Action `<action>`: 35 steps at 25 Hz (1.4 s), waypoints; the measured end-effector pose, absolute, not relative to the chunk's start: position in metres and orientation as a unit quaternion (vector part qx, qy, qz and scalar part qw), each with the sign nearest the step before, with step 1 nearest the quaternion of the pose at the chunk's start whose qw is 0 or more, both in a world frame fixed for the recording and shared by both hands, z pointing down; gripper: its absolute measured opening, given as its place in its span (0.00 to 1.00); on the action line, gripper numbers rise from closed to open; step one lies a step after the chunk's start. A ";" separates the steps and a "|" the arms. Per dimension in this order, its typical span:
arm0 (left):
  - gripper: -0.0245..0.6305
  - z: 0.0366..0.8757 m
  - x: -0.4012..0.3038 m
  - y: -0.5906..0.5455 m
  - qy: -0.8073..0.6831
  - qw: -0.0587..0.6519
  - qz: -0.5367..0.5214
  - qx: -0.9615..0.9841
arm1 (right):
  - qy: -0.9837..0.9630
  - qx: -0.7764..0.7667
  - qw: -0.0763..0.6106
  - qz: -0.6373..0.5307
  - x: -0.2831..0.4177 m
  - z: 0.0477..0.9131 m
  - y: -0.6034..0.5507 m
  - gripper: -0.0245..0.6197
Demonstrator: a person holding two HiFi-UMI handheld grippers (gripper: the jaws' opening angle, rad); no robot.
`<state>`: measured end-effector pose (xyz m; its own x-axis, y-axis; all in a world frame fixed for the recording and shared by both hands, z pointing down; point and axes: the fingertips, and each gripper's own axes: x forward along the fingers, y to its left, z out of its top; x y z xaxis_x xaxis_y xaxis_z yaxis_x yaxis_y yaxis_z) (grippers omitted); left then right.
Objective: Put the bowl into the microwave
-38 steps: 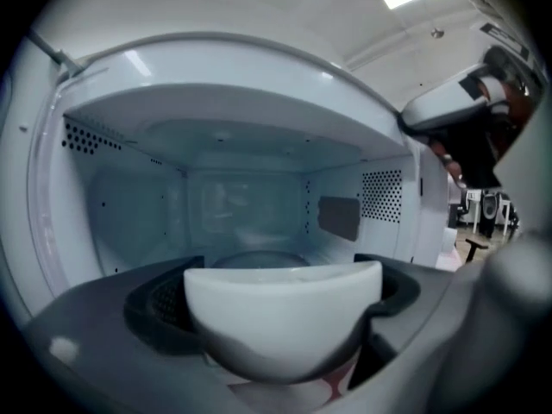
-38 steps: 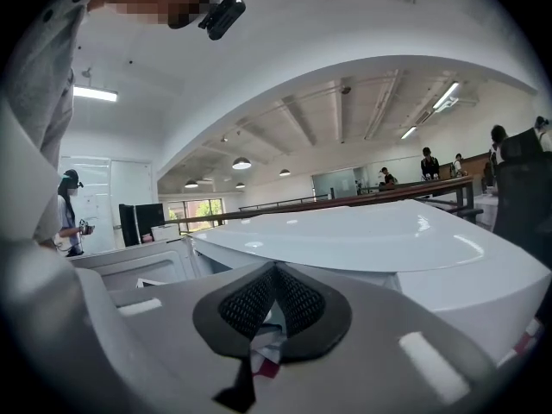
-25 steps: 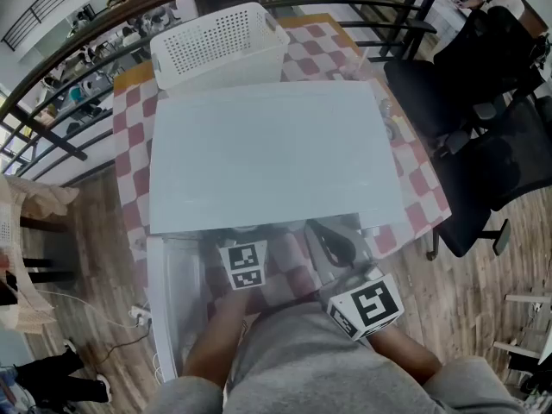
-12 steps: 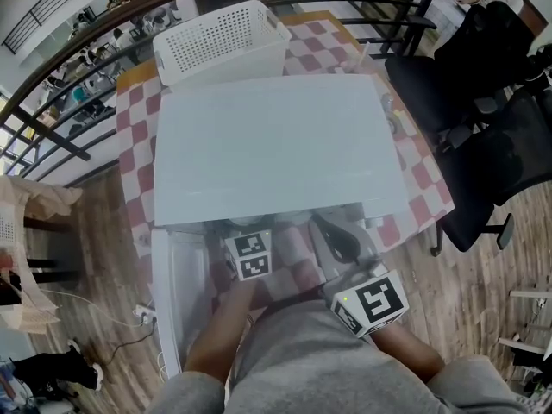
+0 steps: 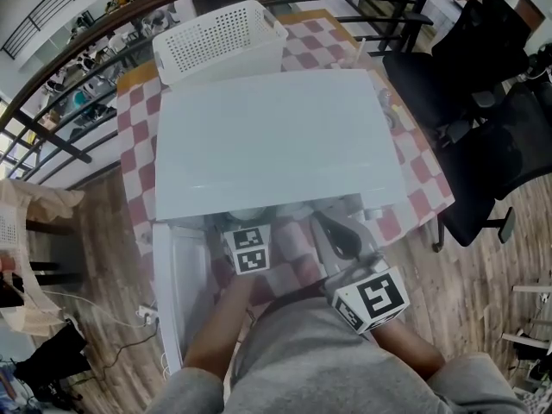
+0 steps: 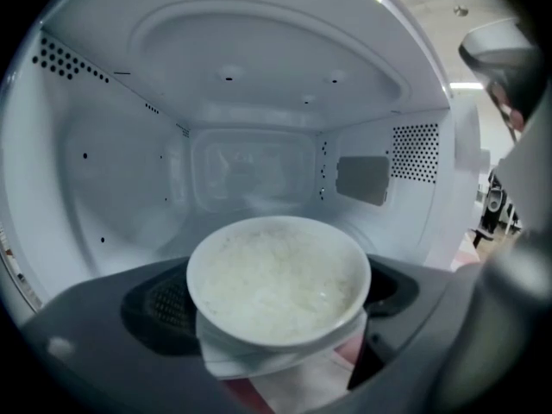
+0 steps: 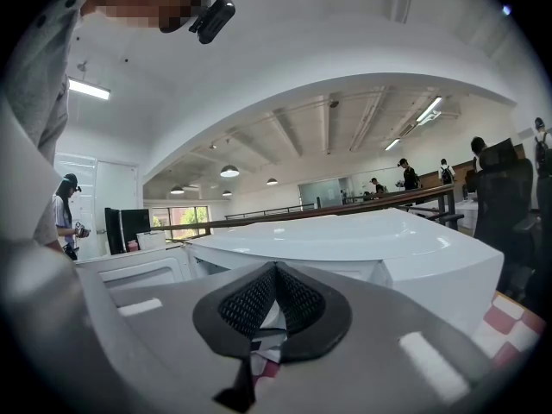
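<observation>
A white bowl (image 6: 279,279) full of rice sits between the jaws of my left gripper (image 6: 276,310), which is shut on it. The bowl hangs at the mouth of the white microwave's open cavity (image 6: 250,179), above a folded white cloth. From the head view, the left gripper (image 5: 249,235) reaches under the front edge of the microwave (image 5: 276,141), and the bowl is mostly hidden there. My right gripper (image 5: 338,235) is to the right of it, in front of the microwave. In its own view the right gripper (image 7: 274,304) is shut on nothing.
The microwave door (image 5: 177,291) is swung open at the left, beside my left arm. A white perforated basket (image 5: 220,41) stands behind the microwave on the checkered tablecloth (image 5: 134,136). Black office chairs (image 5: 483,102) are at the right, and a railing (image 5: 52,84) runs along the back.
The left gripper with the bowl has crept slightly forward toward the microwave's opening. The right gripper has hardly moved.
</observation>
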<state>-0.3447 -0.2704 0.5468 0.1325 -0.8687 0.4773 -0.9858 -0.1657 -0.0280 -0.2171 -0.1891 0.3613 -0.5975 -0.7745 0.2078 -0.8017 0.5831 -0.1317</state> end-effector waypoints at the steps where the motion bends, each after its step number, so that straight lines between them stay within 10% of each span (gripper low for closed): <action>1: 0.85 0.547 -0.346 -0.270 -0.627 0.151 0.195 0.739 | -0.888 0.444 0.064 0.105 -0.217 0.361 -0.189 0.03; 20: 0.85 0.477 -0.347 -0.199 -0.654 0.130 0.118 0.736 | -0.881 0.461 0.062 0.083 -0.169 0.345 -0.185 0.03; 32: 0.10 0.419 -0.347 -0.162 -0.674 0.090 0.076 0.729 | -0.887 0.448 0.075 0.087 -0.162 0.350 -0.179 0.03; 35: 0.05 0.416 -0.345 -0.154 -0.680 0.095 0.072 0.723 | -0.893 0.435 0.079 0.084 -0.163 0.350 -0.179 0.03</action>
